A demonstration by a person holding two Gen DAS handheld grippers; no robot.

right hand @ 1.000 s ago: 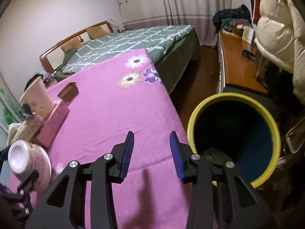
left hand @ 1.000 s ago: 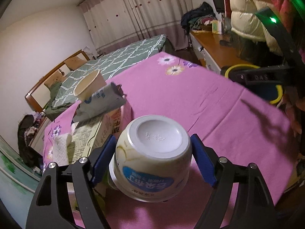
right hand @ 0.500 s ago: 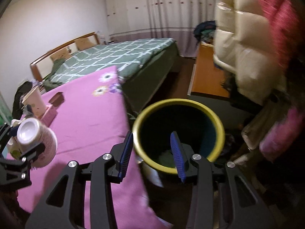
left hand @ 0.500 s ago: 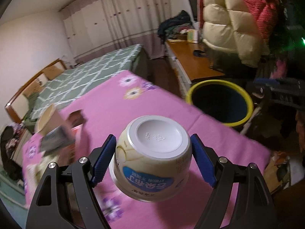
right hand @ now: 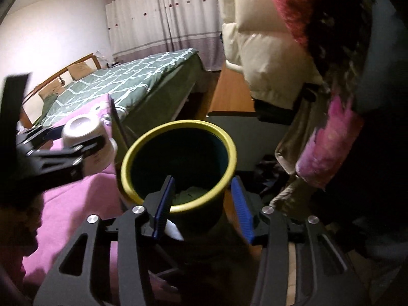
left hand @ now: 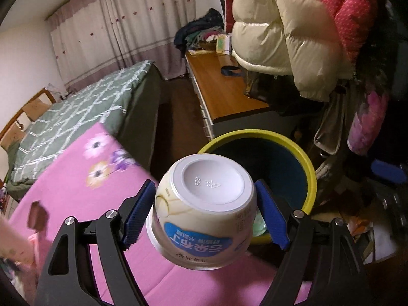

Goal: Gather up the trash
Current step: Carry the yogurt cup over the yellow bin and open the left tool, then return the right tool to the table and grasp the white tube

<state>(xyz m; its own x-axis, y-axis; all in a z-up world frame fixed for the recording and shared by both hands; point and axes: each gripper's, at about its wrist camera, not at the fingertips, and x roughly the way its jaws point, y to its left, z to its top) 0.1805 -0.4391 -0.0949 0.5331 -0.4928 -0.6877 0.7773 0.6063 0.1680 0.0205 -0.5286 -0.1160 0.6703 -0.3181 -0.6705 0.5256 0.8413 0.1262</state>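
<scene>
My left gripper (left hand: 205, 213) is shut on a white plastic pudding cup (left hand: 204, 204) with a blue label, held bottom-forward above the edge of the pink table (left hand: 76, 178). A yellow-rimmed dark bin (left hand: 309, 178) stands on the floor just beyond and right of the cup. In the right wrist view the bin (right hand: 176, 127) is right ahead, with some green trash inside it. My right gripper (right hand: 204, 204) is open and empty, its fingers either side of the bin's near rim. The left gripper with the cup (right hand: 84, 130) shows at the left, beside the bin.
A green quilted bed (left hand: 89, 107) lies beyond the table. A wooden desk (left hand: 221, 89) runs along the right wall. Puffy cream and red coats (left hand: 293, 25) hang over the bin. A small brown object (left hand: 37, 215) lies on the pink cloth at the left.
My left gripper has swung right with the cup, from over the table to beside the bin. My right gripper has moved right, off the table, and now faces the bin closely.
</scene>
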